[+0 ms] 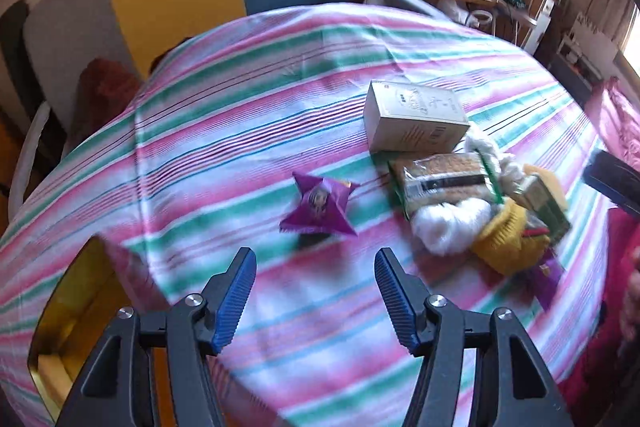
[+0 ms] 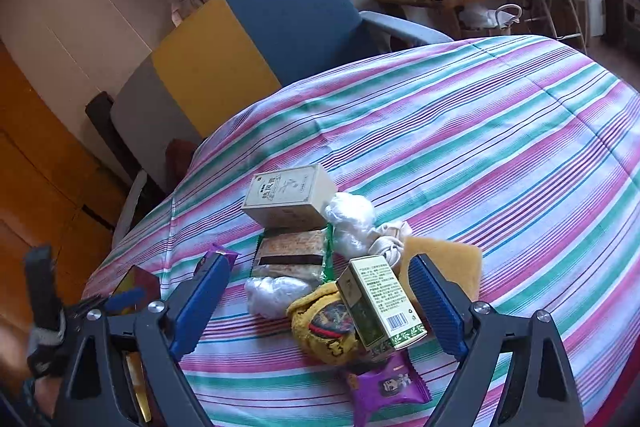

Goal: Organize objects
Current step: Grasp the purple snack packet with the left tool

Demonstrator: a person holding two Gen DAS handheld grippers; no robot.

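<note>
While both hand-held grippers — left [image 1: 315, 291], right [image 2: 318, 301] — gape empty, striped tablecloth [image 2: 500, 147] fronts a blue chair [image 2: 296, 11].

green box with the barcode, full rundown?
The green box is a small carton that looks like printed card: pale label panel of dense text, white barcode patch, leaf pattern along its lower end. It looks closed and undented, lies tilted on the yellow sock, and sits between the open right gripper's fingers, untouched.
</note>
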